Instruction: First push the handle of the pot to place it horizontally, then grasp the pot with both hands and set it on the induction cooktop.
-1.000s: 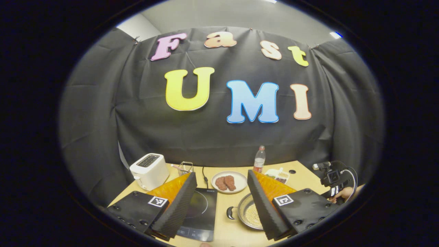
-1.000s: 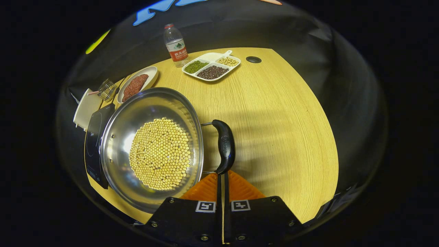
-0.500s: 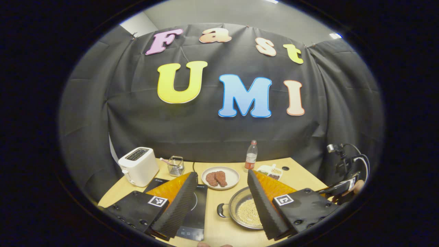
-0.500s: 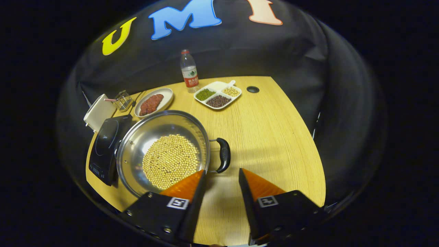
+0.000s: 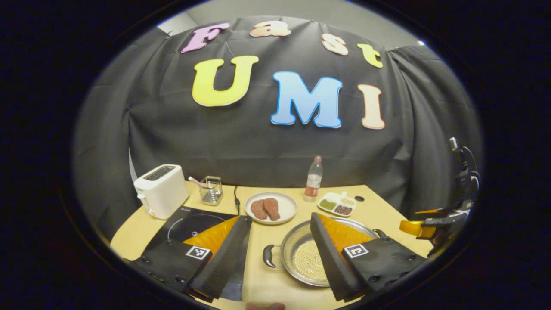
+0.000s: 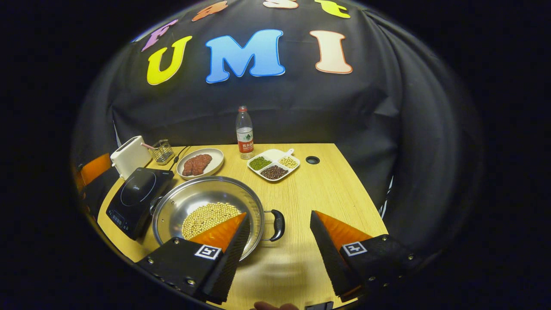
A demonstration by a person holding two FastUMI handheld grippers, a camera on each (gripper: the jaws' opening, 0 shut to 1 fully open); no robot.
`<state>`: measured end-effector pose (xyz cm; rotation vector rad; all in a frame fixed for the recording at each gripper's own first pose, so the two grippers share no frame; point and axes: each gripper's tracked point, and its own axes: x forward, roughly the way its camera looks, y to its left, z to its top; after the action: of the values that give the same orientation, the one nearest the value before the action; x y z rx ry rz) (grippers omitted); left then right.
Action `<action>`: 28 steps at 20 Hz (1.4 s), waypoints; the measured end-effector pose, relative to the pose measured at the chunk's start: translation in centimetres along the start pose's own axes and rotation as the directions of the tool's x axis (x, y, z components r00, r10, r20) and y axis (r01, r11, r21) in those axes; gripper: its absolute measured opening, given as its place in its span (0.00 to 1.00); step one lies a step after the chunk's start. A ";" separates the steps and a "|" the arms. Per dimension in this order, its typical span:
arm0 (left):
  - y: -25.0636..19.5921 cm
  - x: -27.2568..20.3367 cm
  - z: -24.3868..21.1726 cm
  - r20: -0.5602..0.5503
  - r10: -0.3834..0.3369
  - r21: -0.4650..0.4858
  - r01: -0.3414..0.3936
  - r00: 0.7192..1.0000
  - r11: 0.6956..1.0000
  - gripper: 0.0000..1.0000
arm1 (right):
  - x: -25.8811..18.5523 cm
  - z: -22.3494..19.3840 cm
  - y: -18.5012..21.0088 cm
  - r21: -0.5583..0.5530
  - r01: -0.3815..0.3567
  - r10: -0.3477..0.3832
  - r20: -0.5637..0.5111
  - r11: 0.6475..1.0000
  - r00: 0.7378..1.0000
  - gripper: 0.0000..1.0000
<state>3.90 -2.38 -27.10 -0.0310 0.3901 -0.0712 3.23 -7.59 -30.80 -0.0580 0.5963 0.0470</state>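
I held both grippers, left [image 5: 277, 254] and right [image 6: 277, 247], spread wide and empty above the table [image 6: 340, 193]. The pot [image 6: 208, 206] sat just beside the cooktop [image 6: 137, 193], at its 3 o'clock. I judged each should close squarely on its handle [image 6: 279, 224]. The meat plate [image 6: 200, 162] at 12 o'clock seemed clear of the path.

The left hand-held gripper [image 5: 277, 243] has two wedge-shaped fingers [image 5: 224, 262] with ribbed inner faces. Each finger sits on a flat black mounting plate [image 5: 170, 262] fastened with round screws, and each plate carries a small square black-and-white marker [image 5: 195, 252]. The right hand-held gripper [image 6: 280, 247] is built the same way, with ribbed wedge fingers [image 6: 228, 258], screwed black plates [image 6: 379, 262] and a square marker [image 6: 354, 248] on each. In the left gripper view it [image 5: 424, 227] appears at the far right edge, with dark cables [image 5: 465, 172] looping above it.
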 end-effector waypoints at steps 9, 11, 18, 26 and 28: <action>-0.2 6.2 -10.0 -0.147 -0.008 0.025 0.012 0.989 1.000 0.97 | 5.7 -3.7 0.1 0.034 -0.003 0.004 -0.039 0.999 0.999 0.87; 0.2 7.1 -11.5 -0.170 -0.002 0.052 0.011 0.985 0.999 0.97 | 6.8 -4.4 0.0 0.047 -0.003 0.006 -0.052 0.999 0.999 0.87; 1.7 9.9 -15.4 -0.247 0.030 0.061 -0.015 0.968 0.998 0.97 | 9.9 -6.0 0.6 0.025 -0.012 0.015 -0.102 1.000 0.995 0.87; 1.4 12.1 -16.6 -0.288 -0.004 0.061 0.022 0.957 0.998 0.91 | 13.0 -7.8 1.2 0.028 -0.003 0.008 -0.189 1.000 0.982 0.82; 1.3 12.2 -16.6 -0.290 -0.012 0.074 0.034 0.957 0.997 0.80 | 13.0 -7.9 1.6 0.045 -0.014 0.022 -0.194 0.999 0.981 0.81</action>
<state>8.93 -2.31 -47.14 0.0529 0.6806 -0.1145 9.46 -6.15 -44.74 -0.0152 0.7934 0.0463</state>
